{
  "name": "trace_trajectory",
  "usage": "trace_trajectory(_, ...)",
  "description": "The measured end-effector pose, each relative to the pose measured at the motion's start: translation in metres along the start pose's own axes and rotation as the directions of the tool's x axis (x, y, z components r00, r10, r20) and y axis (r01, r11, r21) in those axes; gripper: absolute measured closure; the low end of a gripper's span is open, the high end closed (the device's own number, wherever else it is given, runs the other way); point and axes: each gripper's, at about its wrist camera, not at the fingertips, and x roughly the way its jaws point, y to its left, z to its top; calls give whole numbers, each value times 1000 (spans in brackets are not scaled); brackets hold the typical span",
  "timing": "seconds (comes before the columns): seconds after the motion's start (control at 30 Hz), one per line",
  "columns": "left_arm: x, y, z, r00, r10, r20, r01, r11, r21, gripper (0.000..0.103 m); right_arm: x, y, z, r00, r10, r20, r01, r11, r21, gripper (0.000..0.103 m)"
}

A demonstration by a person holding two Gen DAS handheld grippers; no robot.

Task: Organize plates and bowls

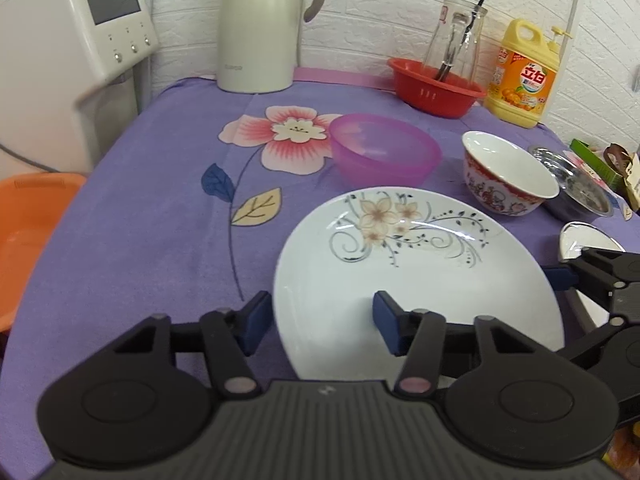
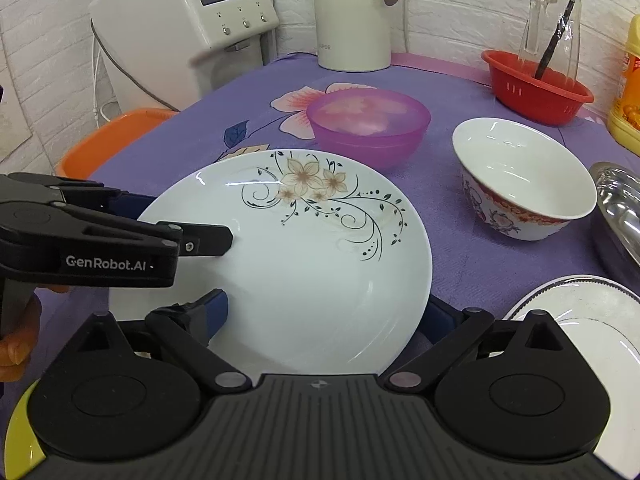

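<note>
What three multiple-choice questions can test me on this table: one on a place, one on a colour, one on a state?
1. Where does the glass bottle stand?
A in the red basket
B on the plate
C in the orange tub

2. What colour is the bowl behind the flowered plate?
A green
B purple
C black

3. How is the red-patterned bowl?
A upside down
B upright and empty
C full of rice

Answers:
1 A, its base sits inside the basket.
2 B, it is see-through purple.
3 B, its mouth faces up and its white inside is bare.
</note>
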Motion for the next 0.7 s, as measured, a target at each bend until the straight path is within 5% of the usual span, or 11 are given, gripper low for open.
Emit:
trace_trajectory(0.23, 0, -8, 7, 999, 37, -28, -39, 998, -59, 64, 2, 4, 5, 1000, -25, -12, 25, 999, 47, 0)
trace_trajectory(0.47, -35, -16, 25, 996, 73, 53, -71, 997, -22, 65, -27, 12, 13, 998, -12, 56, 6, 995, 104, 0)
trace_trajectory(0.7, -78, -28, 5, 995, 56, 85, -55, 998, -15, 65, -63, 26, 4, 994, -8, 106, -2, 996, 91, 0)
